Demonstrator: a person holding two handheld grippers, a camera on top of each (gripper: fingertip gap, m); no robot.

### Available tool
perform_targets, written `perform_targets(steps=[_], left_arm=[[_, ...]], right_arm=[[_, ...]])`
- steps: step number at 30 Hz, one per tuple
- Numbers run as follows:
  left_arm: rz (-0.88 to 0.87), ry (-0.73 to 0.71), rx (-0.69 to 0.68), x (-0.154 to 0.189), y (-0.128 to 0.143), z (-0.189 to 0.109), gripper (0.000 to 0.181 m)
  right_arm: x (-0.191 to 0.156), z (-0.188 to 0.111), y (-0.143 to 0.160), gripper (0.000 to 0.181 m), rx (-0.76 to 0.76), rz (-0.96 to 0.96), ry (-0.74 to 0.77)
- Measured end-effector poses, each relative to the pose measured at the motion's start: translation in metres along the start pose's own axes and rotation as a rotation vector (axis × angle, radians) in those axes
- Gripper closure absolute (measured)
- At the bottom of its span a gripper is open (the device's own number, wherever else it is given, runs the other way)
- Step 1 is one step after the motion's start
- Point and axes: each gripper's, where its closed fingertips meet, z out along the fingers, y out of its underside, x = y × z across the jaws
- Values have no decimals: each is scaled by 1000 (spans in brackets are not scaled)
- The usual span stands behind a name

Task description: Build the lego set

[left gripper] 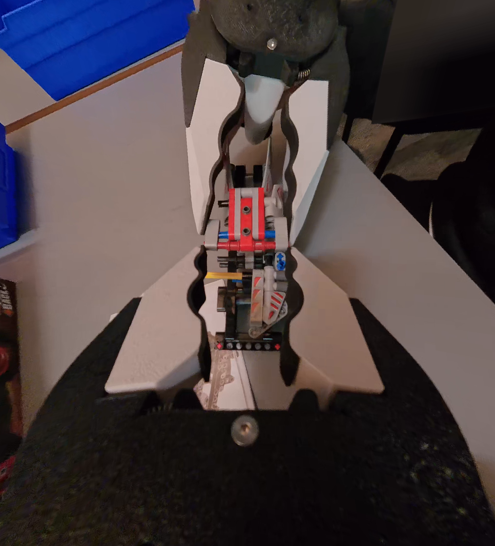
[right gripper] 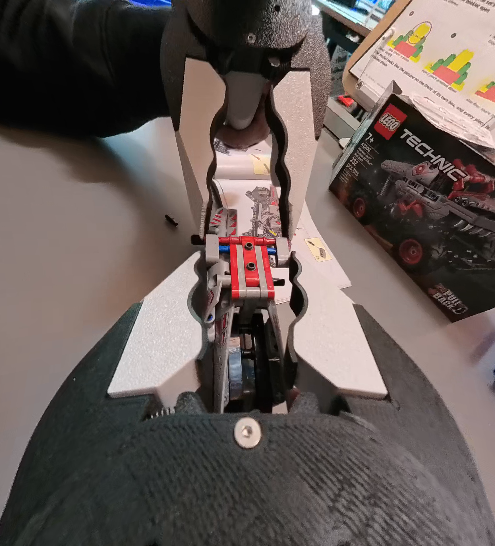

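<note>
A partly built lego model [left gripper: 246, 218], with a red and grey striped plate, blue axles and black beams, is held in the air between both grippers, which face each other. My left gripper [left gripper: 246, 254] is shut on one end of the model, its wavy black pads [left gripper: 196, 283] along both sides. My right gripper [left gripper: 247, 229] reaches in from the far side. In the right wrist view the model [right gripper: 250, 271] sits between my right gripper [right gripper: 244, 260], which is shut on it, and the left gripper [right gripper: 246, 233] opposite. The model's lower part is hidden between the fingers.
Blue bins [left gripper: 77, 44] stand at the table's back left. The set's dark box [right gripper: 432, 206] lies at the right, an open instruction booklet [right gripper: 314, 257] under the grippers. A loose black pin [right gripper: 171, 220] lies on the white table [right gripper: 63, 236]. A dark sleeve [right gripper: 63, 59] reaches in. Both grippers' tips are close together, under 4 cm apart.
</note>
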Motion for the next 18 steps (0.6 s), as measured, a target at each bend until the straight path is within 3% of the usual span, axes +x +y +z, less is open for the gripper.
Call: perform_targets(steps=[11,18], left_arm=[[-25,42,49,3,-2,3,130],[-11,48,60,7,-5,6,131]], right_arm=[[-2,-6,-2,125,79,143,-65],[-6,-12,-1,126,92,138,-92]])
